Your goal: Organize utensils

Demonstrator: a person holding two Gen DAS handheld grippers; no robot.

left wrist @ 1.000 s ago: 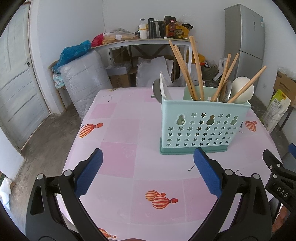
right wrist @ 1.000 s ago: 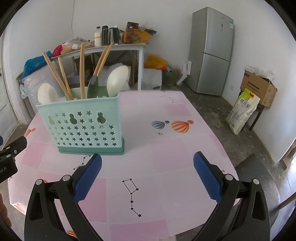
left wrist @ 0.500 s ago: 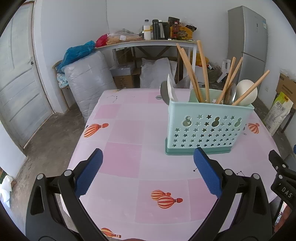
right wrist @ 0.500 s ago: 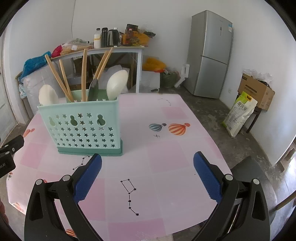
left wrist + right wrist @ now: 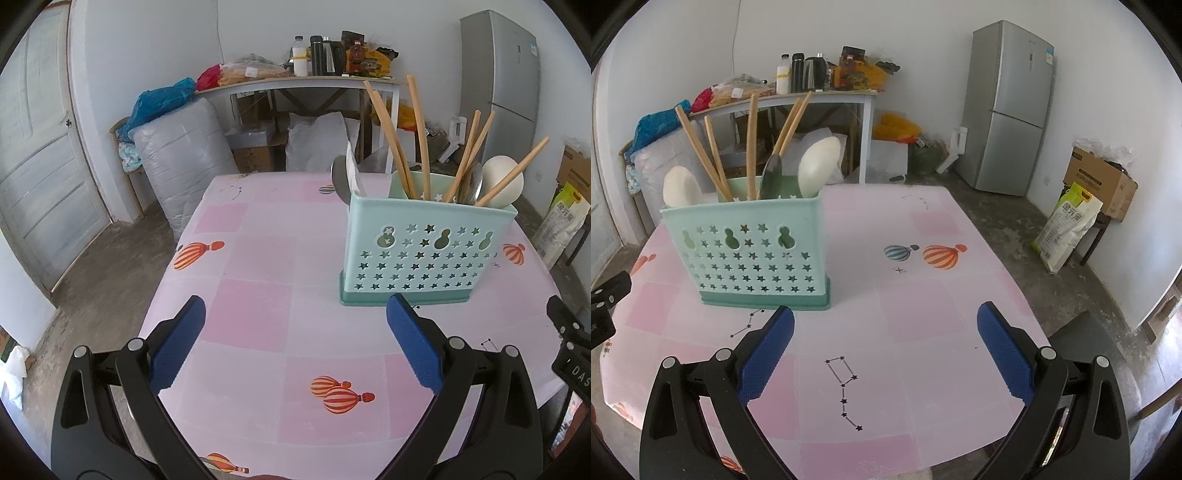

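A mint green utensil caddy (image 5: 424,251) with star holes stands upright on the pink tablecloth (image 5: 258,302); it also shows in the right wrist view (image 5: 750,254). It holds wooden chopsticks (image 5: 391,136), white spoons (image 5: 502,181) and metal spoons (image 5: 340,177). My left gripper (image 5: 295,343) is open and empty, near the table's front, left of the caddy. My right gripper (image 5: 886,347) is open and empty, in front and right of the caddy. Part of the right gripper shows at the left wrist view's right edge (image 5: 569,347).
A grey fridge (image 5: 1008,107) stands at the back right. A cluttered side table (image 5: 798,99) and wrapped bundles (image 5: 181,158) are behind the table. A sack (image 5: 1067,229) and cardboard box (image 5: 1100,184) lie on the floor at right. A door (image 5: 37,155) is at left.
Both grippers have drawn back a little from the caddy, which looks slightly smaller and farther. Both stay open and empty.
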